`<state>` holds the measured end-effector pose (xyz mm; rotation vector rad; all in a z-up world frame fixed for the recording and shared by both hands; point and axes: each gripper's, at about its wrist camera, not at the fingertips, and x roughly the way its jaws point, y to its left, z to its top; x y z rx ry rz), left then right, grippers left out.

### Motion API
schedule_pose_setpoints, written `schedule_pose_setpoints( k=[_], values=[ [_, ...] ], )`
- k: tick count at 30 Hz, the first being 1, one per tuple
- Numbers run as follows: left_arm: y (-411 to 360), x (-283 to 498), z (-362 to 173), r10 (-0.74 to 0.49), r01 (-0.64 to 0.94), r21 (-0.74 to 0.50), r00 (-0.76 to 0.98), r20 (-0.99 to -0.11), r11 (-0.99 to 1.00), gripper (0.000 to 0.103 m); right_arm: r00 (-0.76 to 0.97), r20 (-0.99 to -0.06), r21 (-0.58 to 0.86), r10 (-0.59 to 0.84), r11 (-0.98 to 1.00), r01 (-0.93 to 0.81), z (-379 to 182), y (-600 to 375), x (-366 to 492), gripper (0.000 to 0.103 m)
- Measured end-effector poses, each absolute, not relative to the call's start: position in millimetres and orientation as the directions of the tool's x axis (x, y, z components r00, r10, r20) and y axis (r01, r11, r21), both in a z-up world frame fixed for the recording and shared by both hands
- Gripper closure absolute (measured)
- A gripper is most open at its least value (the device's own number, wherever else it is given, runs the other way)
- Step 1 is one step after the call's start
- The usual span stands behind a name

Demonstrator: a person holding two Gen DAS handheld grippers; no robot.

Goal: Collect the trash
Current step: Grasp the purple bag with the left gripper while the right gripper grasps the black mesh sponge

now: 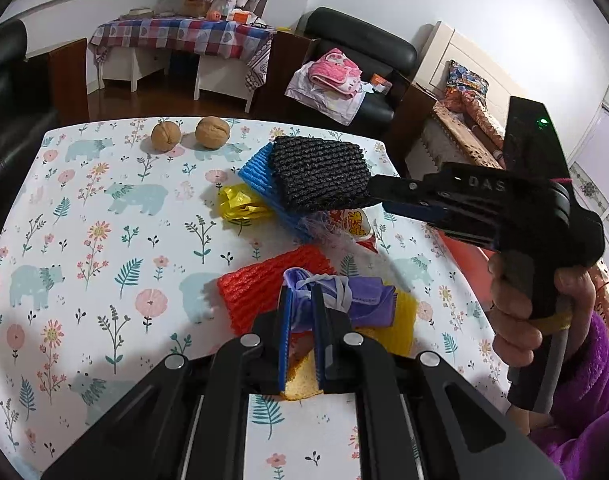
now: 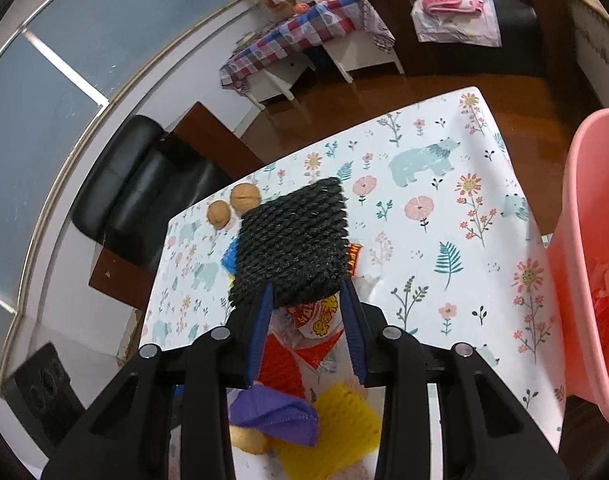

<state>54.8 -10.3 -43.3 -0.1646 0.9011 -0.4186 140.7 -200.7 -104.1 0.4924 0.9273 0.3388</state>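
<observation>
1 black foam net point(image 2: 294, 240): ribbed, square, lifted off table point(image 2: 444, 240).

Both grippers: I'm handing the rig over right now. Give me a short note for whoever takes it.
Left gripper: shut on the purple mask, low over the table.
Right gripper: holding the black foam net above the table.
Pink bin: at the table's right edge, some trash already inside.
Left on the table: red net, yellow net, blue net, yellow wrapper, snack bag.
Two walnuts sit at the far edge.
</observation>
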Motion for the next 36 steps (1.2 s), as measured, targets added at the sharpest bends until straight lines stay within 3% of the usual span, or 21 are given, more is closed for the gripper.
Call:
schedule_pose_setpoints(
  k=[13,14,15,18,36],
  values=[
    [-7,56,-45,-0.425,0.272,-0.327,0.539,-0.727,0.905,0.094,0.546,-0.691,0.581,0.474,0.813,0.03,-117,-209,156,0.068],
    [-6,56,-46,-0.425,0.273,-0.326,0.54,-0.727,0.905,0.094,0.546,-0.695,0.573,0.468,0.819,0.027,-117,-208,157,0.071],
    [-6,56,-46,-0.424,0.273,-0.326,0.541,-0.726,0.905,0.094,0.548,-0.694,0.567,0.467,0.824,0.016,-116,-207,158,0.082],
    [-5,56,-46,-0.424,0.273,-0.326,0.543,-0.725,0.905,0.094,0.554,-0.705,0.528,0.444,0.849,-0.01,-113,-202,158,0.092],
    [-1,49,-8,-0.404,0.268,-0.302,0.624,-0.669,0.915,0.094,0.737,-0.592,0.341,0.325,0.93,-0.136,-42,-209,101,0.094]
  ],
)
